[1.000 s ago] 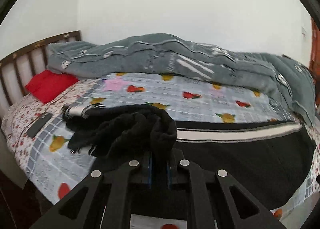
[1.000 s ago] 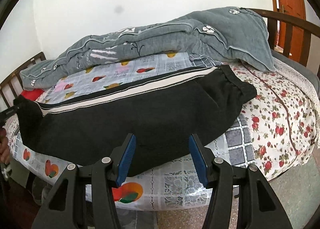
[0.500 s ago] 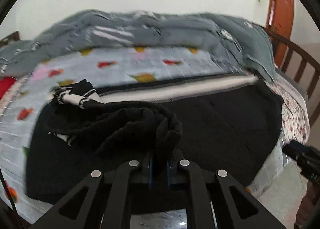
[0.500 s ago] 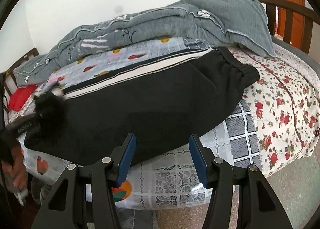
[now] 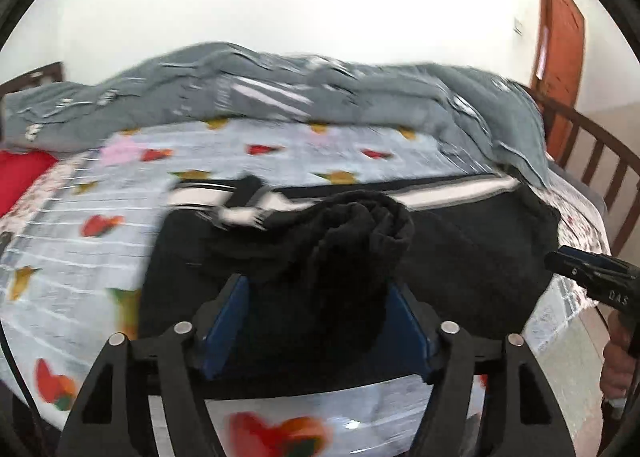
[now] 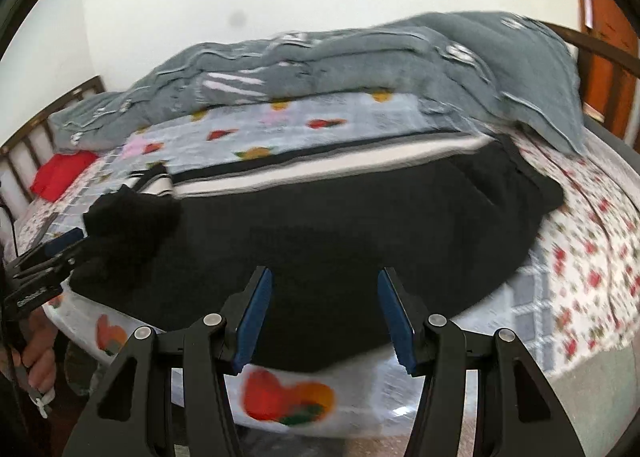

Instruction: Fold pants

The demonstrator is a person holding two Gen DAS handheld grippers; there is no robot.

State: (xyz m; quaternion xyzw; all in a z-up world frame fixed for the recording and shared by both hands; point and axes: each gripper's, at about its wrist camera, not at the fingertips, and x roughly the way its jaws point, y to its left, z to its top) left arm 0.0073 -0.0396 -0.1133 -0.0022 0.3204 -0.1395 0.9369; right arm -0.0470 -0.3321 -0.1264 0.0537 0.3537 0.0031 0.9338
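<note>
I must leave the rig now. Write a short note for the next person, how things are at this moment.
Left gripper: open, the bunched leg end lies loose between its fingers.
Right gripper: open, empty, near the bed's front edge.
Black pants lie across the patterned sheet, leg end brought over the body.
Done: first fold laid.
Left: flatten, fold again.

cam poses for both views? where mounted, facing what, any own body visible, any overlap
Left wrist: on the left gripper, fingers open, faces across the bed at the bunched leg end of the black pants; right gripper at right edge.
Right wrist: on the right gripper, open, empty, faces the pants; left gripper, hand at left.
Shared: pants, grey duvet.
</note>
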